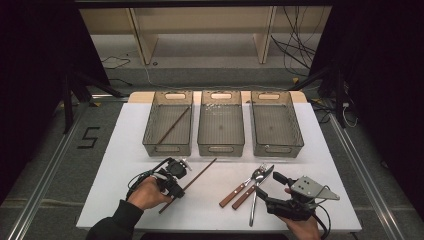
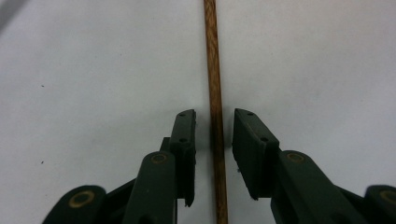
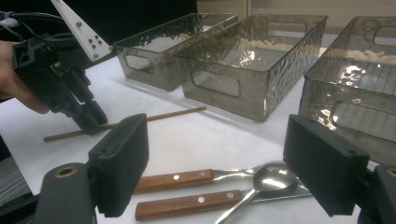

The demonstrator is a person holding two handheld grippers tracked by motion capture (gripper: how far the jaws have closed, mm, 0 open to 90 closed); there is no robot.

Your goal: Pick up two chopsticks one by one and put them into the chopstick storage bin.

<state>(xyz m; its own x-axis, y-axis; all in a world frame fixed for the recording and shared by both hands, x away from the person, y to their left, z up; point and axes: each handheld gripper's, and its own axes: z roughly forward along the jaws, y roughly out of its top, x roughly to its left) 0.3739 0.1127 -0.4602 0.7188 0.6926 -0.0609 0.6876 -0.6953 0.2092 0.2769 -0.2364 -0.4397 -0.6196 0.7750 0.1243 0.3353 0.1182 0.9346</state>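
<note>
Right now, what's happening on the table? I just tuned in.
The left gripper is down at the table with its jaws open either side of a wooden chopstick, not yet closed. Another chopstick lies in the left bin. The right gripper hovers open over two wooden-handled knives and a spoon.

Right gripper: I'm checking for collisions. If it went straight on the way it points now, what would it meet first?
Probably the spoon and the two wooden-handled utensils just ahead of the open right gripper; depth is unclear.
</note>
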